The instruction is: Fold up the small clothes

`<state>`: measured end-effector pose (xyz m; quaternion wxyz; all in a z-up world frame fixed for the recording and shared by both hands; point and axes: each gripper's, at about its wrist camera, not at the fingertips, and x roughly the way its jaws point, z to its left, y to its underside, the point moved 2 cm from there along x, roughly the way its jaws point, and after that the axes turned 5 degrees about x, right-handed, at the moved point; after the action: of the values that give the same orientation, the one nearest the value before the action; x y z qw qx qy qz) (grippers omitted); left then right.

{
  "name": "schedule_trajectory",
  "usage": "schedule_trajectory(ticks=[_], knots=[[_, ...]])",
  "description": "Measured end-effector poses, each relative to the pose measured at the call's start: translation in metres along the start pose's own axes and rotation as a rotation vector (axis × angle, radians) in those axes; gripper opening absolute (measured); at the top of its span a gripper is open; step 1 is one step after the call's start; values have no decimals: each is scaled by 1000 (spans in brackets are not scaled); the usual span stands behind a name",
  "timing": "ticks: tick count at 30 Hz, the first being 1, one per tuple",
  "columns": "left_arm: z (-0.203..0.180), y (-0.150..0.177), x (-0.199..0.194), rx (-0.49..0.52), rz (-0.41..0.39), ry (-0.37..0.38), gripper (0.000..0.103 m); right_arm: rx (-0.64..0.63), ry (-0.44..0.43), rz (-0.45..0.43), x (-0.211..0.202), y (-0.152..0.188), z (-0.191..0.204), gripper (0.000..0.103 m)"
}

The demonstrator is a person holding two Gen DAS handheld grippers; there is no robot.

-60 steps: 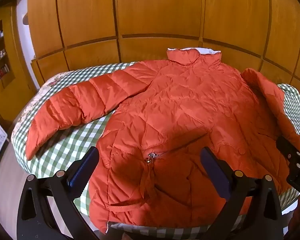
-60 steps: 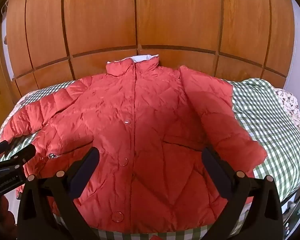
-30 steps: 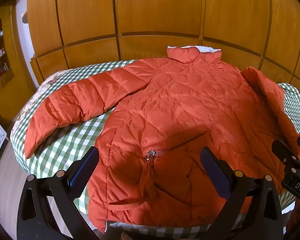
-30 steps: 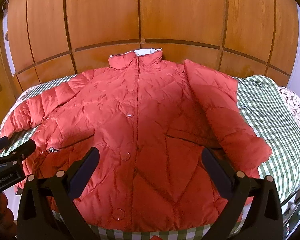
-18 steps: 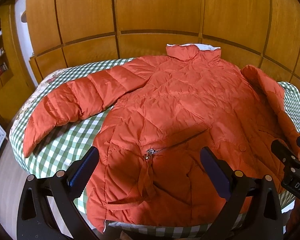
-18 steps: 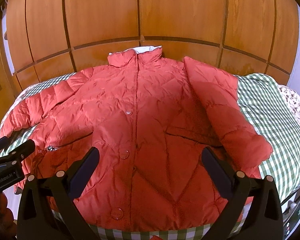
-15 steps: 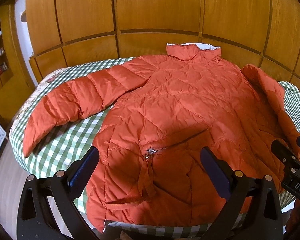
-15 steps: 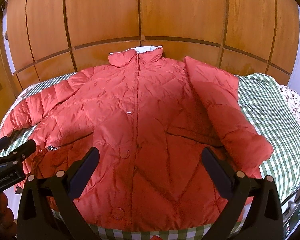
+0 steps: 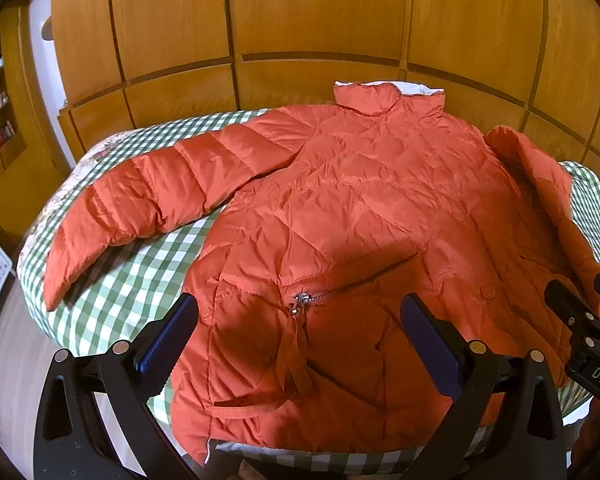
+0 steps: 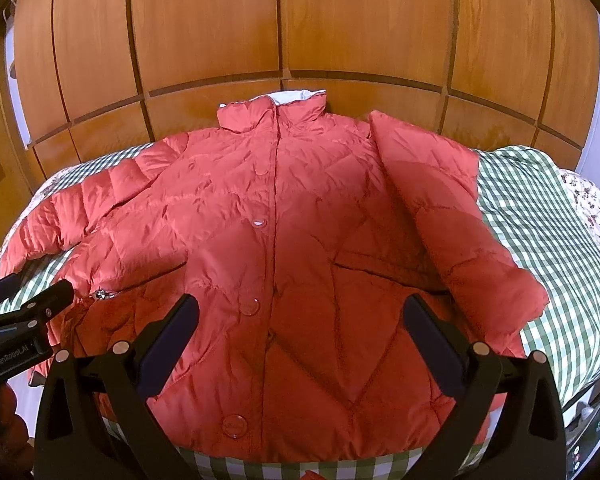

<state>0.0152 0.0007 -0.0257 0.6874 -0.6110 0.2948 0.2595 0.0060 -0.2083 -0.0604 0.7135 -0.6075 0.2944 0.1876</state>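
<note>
Ahead of our left gripper [image 9: 300, 328] and right gripper [image 10: 300, 328], both spread wide and holding nothing, we see the orange jacket [image 10: 300, 240] flat on the checked tablecloth [image 10: 540, 208].

1. We count one orange puffer jacket [image 9: 360, 216] with two sleeves.
2. We see four snap buttons [image 10: 259, 223] down its front (right wrist view).
3. One checked tablecloth [image 9: 132, 280].
4. Two grippers: left gripper [image 9: 300, 340], right gripper [image 10: 300, 340].
</note>
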Motion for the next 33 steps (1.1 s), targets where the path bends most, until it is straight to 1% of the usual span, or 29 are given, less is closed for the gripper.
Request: schedule_trajectory(ticks=[11, 16, 19, 21, 22, 23, 24, 26, 28, 29, 30, 31, 32, 33], knots=[[-1, 0, 5, -3, 22, 5, 100, -4, -5, 5, 3, 3, 2, 101], [1, 0, 9, -10, 36, 22, 100, 11, -23, 18, 6, 5, 1, 101], [3, -1, 12, -18, 46, 23, 100, -5, -21, 21, 9, 5, 2, 101], [6, -1, 14, -30, 53, 46, 100, -27, -24, 14, 11, 1, 4, 101], [9, -2, 16, -36, 61, 66, 100, -37, -29, 13, 12, -1, 4, 101], [13, -3, 19, -51, 76, 102, 100, -52, -31, 8, 14, -4, 4, 101], [18, -3, 22, -74, 91, 140, 100, -67, -28, -5, 18, -10, 4, 101], [34, -4, 30, -152, 113, 243, 100, -97, -27, -20, 25, -18, 3, 101], [55, -3, 38, -268, 119, 344, 100, -113, -14, -47, 35, -29, -1, 101], [71, -1, 42, -360, 113, 378, 100, -110, -21, -60, 39, -33, -5, 101], [85, 1, 46, -440, 104, 382, 100, -99, -40, -73, 44, -39, -11, 101], [104, 5, 51, -531, 94, 363, 100, -82, -40, -83, 49, -45, -18, 101], [119, 9, 54, -583, 86, 339, 100, -62, -31, -97, 54, -50, -26, 101], [128, 11, 57, -611, 83, 312, 100, -51, -26, -110, 58, -55, -32, 101]])
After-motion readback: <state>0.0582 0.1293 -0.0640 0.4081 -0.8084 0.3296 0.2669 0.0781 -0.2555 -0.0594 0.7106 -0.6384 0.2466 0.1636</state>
